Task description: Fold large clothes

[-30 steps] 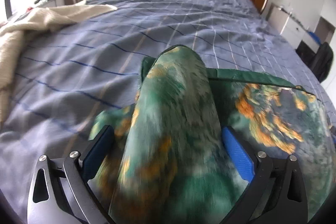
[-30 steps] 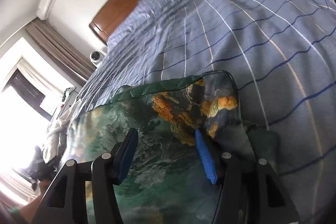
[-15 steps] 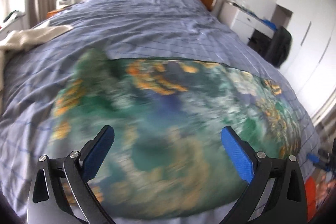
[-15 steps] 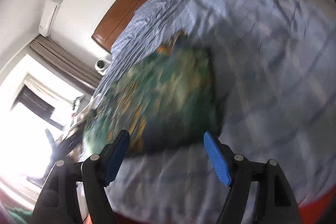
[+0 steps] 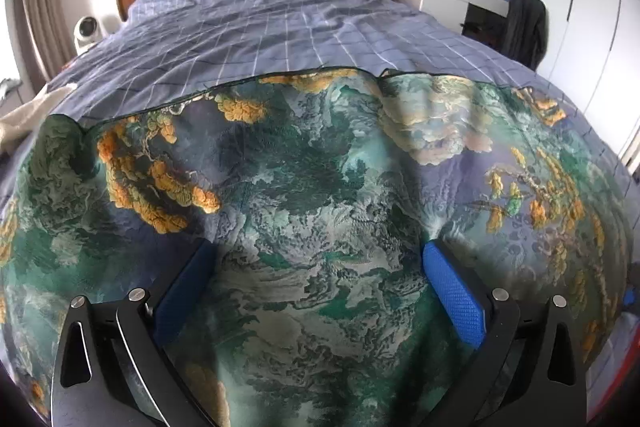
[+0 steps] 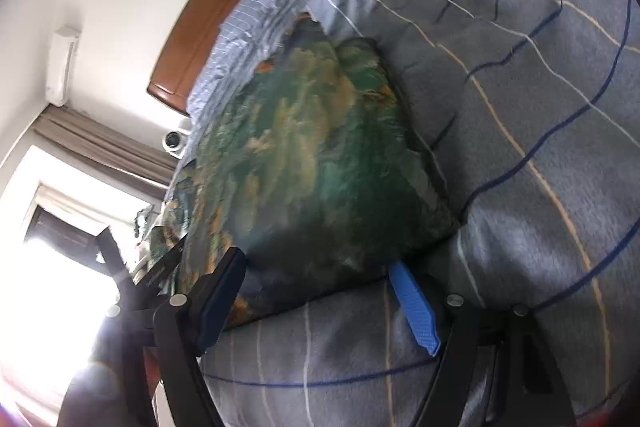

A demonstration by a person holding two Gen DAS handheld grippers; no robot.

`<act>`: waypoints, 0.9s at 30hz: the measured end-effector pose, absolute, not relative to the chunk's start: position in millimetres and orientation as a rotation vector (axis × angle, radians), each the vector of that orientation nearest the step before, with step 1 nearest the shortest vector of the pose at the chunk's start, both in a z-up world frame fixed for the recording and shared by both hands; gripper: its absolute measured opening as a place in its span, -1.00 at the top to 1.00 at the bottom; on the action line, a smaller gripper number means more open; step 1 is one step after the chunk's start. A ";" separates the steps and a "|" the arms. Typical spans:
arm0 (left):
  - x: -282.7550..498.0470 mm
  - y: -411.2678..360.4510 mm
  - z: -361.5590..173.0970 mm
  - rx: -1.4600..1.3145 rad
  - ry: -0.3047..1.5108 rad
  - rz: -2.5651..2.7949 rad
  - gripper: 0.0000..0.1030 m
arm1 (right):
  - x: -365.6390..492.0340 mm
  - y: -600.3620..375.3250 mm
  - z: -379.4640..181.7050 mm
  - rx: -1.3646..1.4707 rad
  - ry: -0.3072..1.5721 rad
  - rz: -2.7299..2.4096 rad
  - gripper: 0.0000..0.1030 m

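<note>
Lying folded on the bed [image 5: 280, 27], the printed garment [image 5: 320, 187] awaits regrasping by the wide, empty left claw [image 5: 316, 267] and right claw [image 6: 320, 279].

My left gripper [image 5: 316, 283]: black metal linkage arms with triangular cut-outs, silver round screw heads at the pivots, two per side. Finger pads [image 5: 454, 297] are bright blue with a fine knurled texture. My right gripper [image 6: 320, 291] is the same build: black arms, silver pivot screws, blue ribbed pads [image 6: 414, 309], one seen nearly edge-on, the other in shadow and reading dark. No cables or markings visible.
</note>
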State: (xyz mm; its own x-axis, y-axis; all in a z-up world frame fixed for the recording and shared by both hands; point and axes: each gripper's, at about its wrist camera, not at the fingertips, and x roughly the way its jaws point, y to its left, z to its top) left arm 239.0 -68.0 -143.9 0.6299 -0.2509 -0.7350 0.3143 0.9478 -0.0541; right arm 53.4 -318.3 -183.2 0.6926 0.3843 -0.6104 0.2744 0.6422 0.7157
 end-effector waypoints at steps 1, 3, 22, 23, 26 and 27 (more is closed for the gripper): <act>238.5 -65.5 -138.6 0.071 0.846 -0.329 -0.98 | 57.0 -317.0 -183.8 0.894 0.843 0.063 -0.48; 231.0 -58.3 -123.8 0.034 0.841 -0.350 -0.98 | 59.3 -315.0 -182.1 0.887 0.834 0.055 -0.53; 233.8 -71.2 -117.4 0.073 0.992 -0.474 -0.79 | 75.7 -264.5 -115.2 0.629 0.583 -0.023 0.29; 234.8 -67.6 -98.4 0.009 1.019 -0.539 -0.73 | 73.8 -250.1 -96.5 0.528 0.561 -0.010 0.29; 225.4 -69.7 -33.6 -0.074 0.993 -0.658 -0.74 | 71.4 -210.0 -63.0 0.294 0.519 0.017 0.29; 220.4 -74.7 -14.9 -0.067 0.972 -0.692 -0.82 | 71.1 -195.8 -54.5 0.219 0.507 0.024 0.30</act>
State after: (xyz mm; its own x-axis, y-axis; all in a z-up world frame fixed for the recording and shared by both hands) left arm 220.4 -74.7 -14.9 0.3688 -0.5670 -0.7365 0.5096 0.7860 -0.3499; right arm 71.1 -195.8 -54.5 0.8744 0.0770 -0.4791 0.0313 0.9763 0.2139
